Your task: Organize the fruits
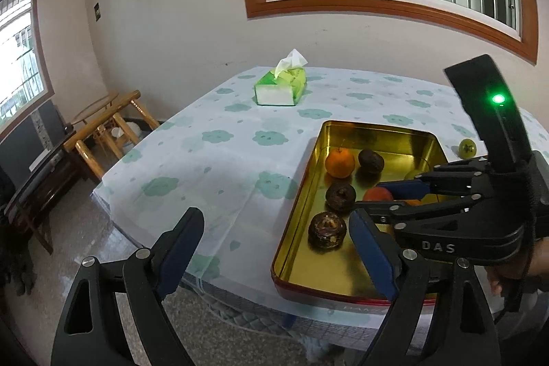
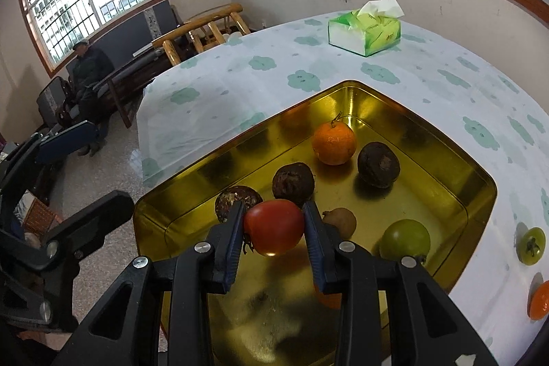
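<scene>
A gold metal tray [image 2: 473, 194] [image 1: 308, 194] sits on the flower-print tablecloth. In it lie an orange [image 2: 333, 142] [image 1: 339, 163], three dark wrinkled fruits [image 2: 378, 164] [image 2: 293, 183] [image 1: 326, 230], a small brown fruit [image 2: 341, 221] and a green tomato [image 2: 405, 239]. Above the tray's near part my right gripper [image 2: 274, 225] [image 1: 372, 199] is shut on a red tomato [image 2: 274, 227] [image 1: 377, 194]. My left gripper [image 1: 274, 239] stands open and empty by the tray's left near corner, over the table edge.
A green tissue box [image 1: 280, 88] [image 2: 365, 31] stands at the far side of the table. On the cloth right of the tray lie a green tomato [image 2: 531, 246] [image 1: 467, 148] and an orange fruit [image 2: 540, 300]. Wooden chairs [image 1: 109, 126] and a seated person [image 2: 90, 71] are off to the left.
</scene>
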{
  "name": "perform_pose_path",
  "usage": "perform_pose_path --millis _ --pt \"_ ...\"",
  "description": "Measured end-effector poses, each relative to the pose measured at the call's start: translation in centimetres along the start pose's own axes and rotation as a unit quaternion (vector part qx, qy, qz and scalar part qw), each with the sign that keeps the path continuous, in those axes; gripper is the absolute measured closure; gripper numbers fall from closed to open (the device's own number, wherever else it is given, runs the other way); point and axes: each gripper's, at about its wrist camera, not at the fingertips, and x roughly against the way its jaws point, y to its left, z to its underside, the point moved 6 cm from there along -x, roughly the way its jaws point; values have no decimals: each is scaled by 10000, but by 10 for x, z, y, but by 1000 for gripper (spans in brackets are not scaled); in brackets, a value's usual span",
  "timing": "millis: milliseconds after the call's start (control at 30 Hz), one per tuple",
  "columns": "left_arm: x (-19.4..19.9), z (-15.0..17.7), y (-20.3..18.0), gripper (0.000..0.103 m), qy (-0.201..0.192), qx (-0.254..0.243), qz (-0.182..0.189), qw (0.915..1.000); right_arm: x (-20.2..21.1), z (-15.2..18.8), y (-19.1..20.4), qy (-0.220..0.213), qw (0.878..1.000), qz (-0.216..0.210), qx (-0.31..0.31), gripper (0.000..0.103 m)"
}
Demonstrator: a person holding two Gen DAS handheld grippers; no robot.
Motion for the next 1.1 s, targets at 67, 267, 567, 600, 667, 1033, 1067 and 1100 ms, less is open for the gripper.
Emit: perform_pose_path --millis 67,267,567,600,667,1033,1067,1100 --pt "-2 0 -2 16 27 -17 23 10000 -3 0 1 13 10000 25 -11 70" --pt "-3 1 -5 16 44 10 87 10000 -3 -4 4 -118 9999 12 -92 65" --pt "-1 -3 0 16 -34 148 122 9998 35 -7 3 -870 9954 301 -263 47" --pt "-1 -4 0 16 -35 138 102 9998 41 -6 2 -962 9943 375 -279 44" --pt "-1 -6 -1 16 -32 114 114 9999 58 0 -1 -1171 9914 492 -320 42" --pt "1 -17 -24 16 -72 -180 212 9996 127 65 -53 -1515 9776 1219 -810 29" --pt "2 -20 -27 16 -95 -203 226 9995 131 72 -63 -1508 9760 1272 -921 29" --pt "2 -21 -30 16 -112 -211 244 9994 135 78 -70 -1504 9745 1323 -1008 28"
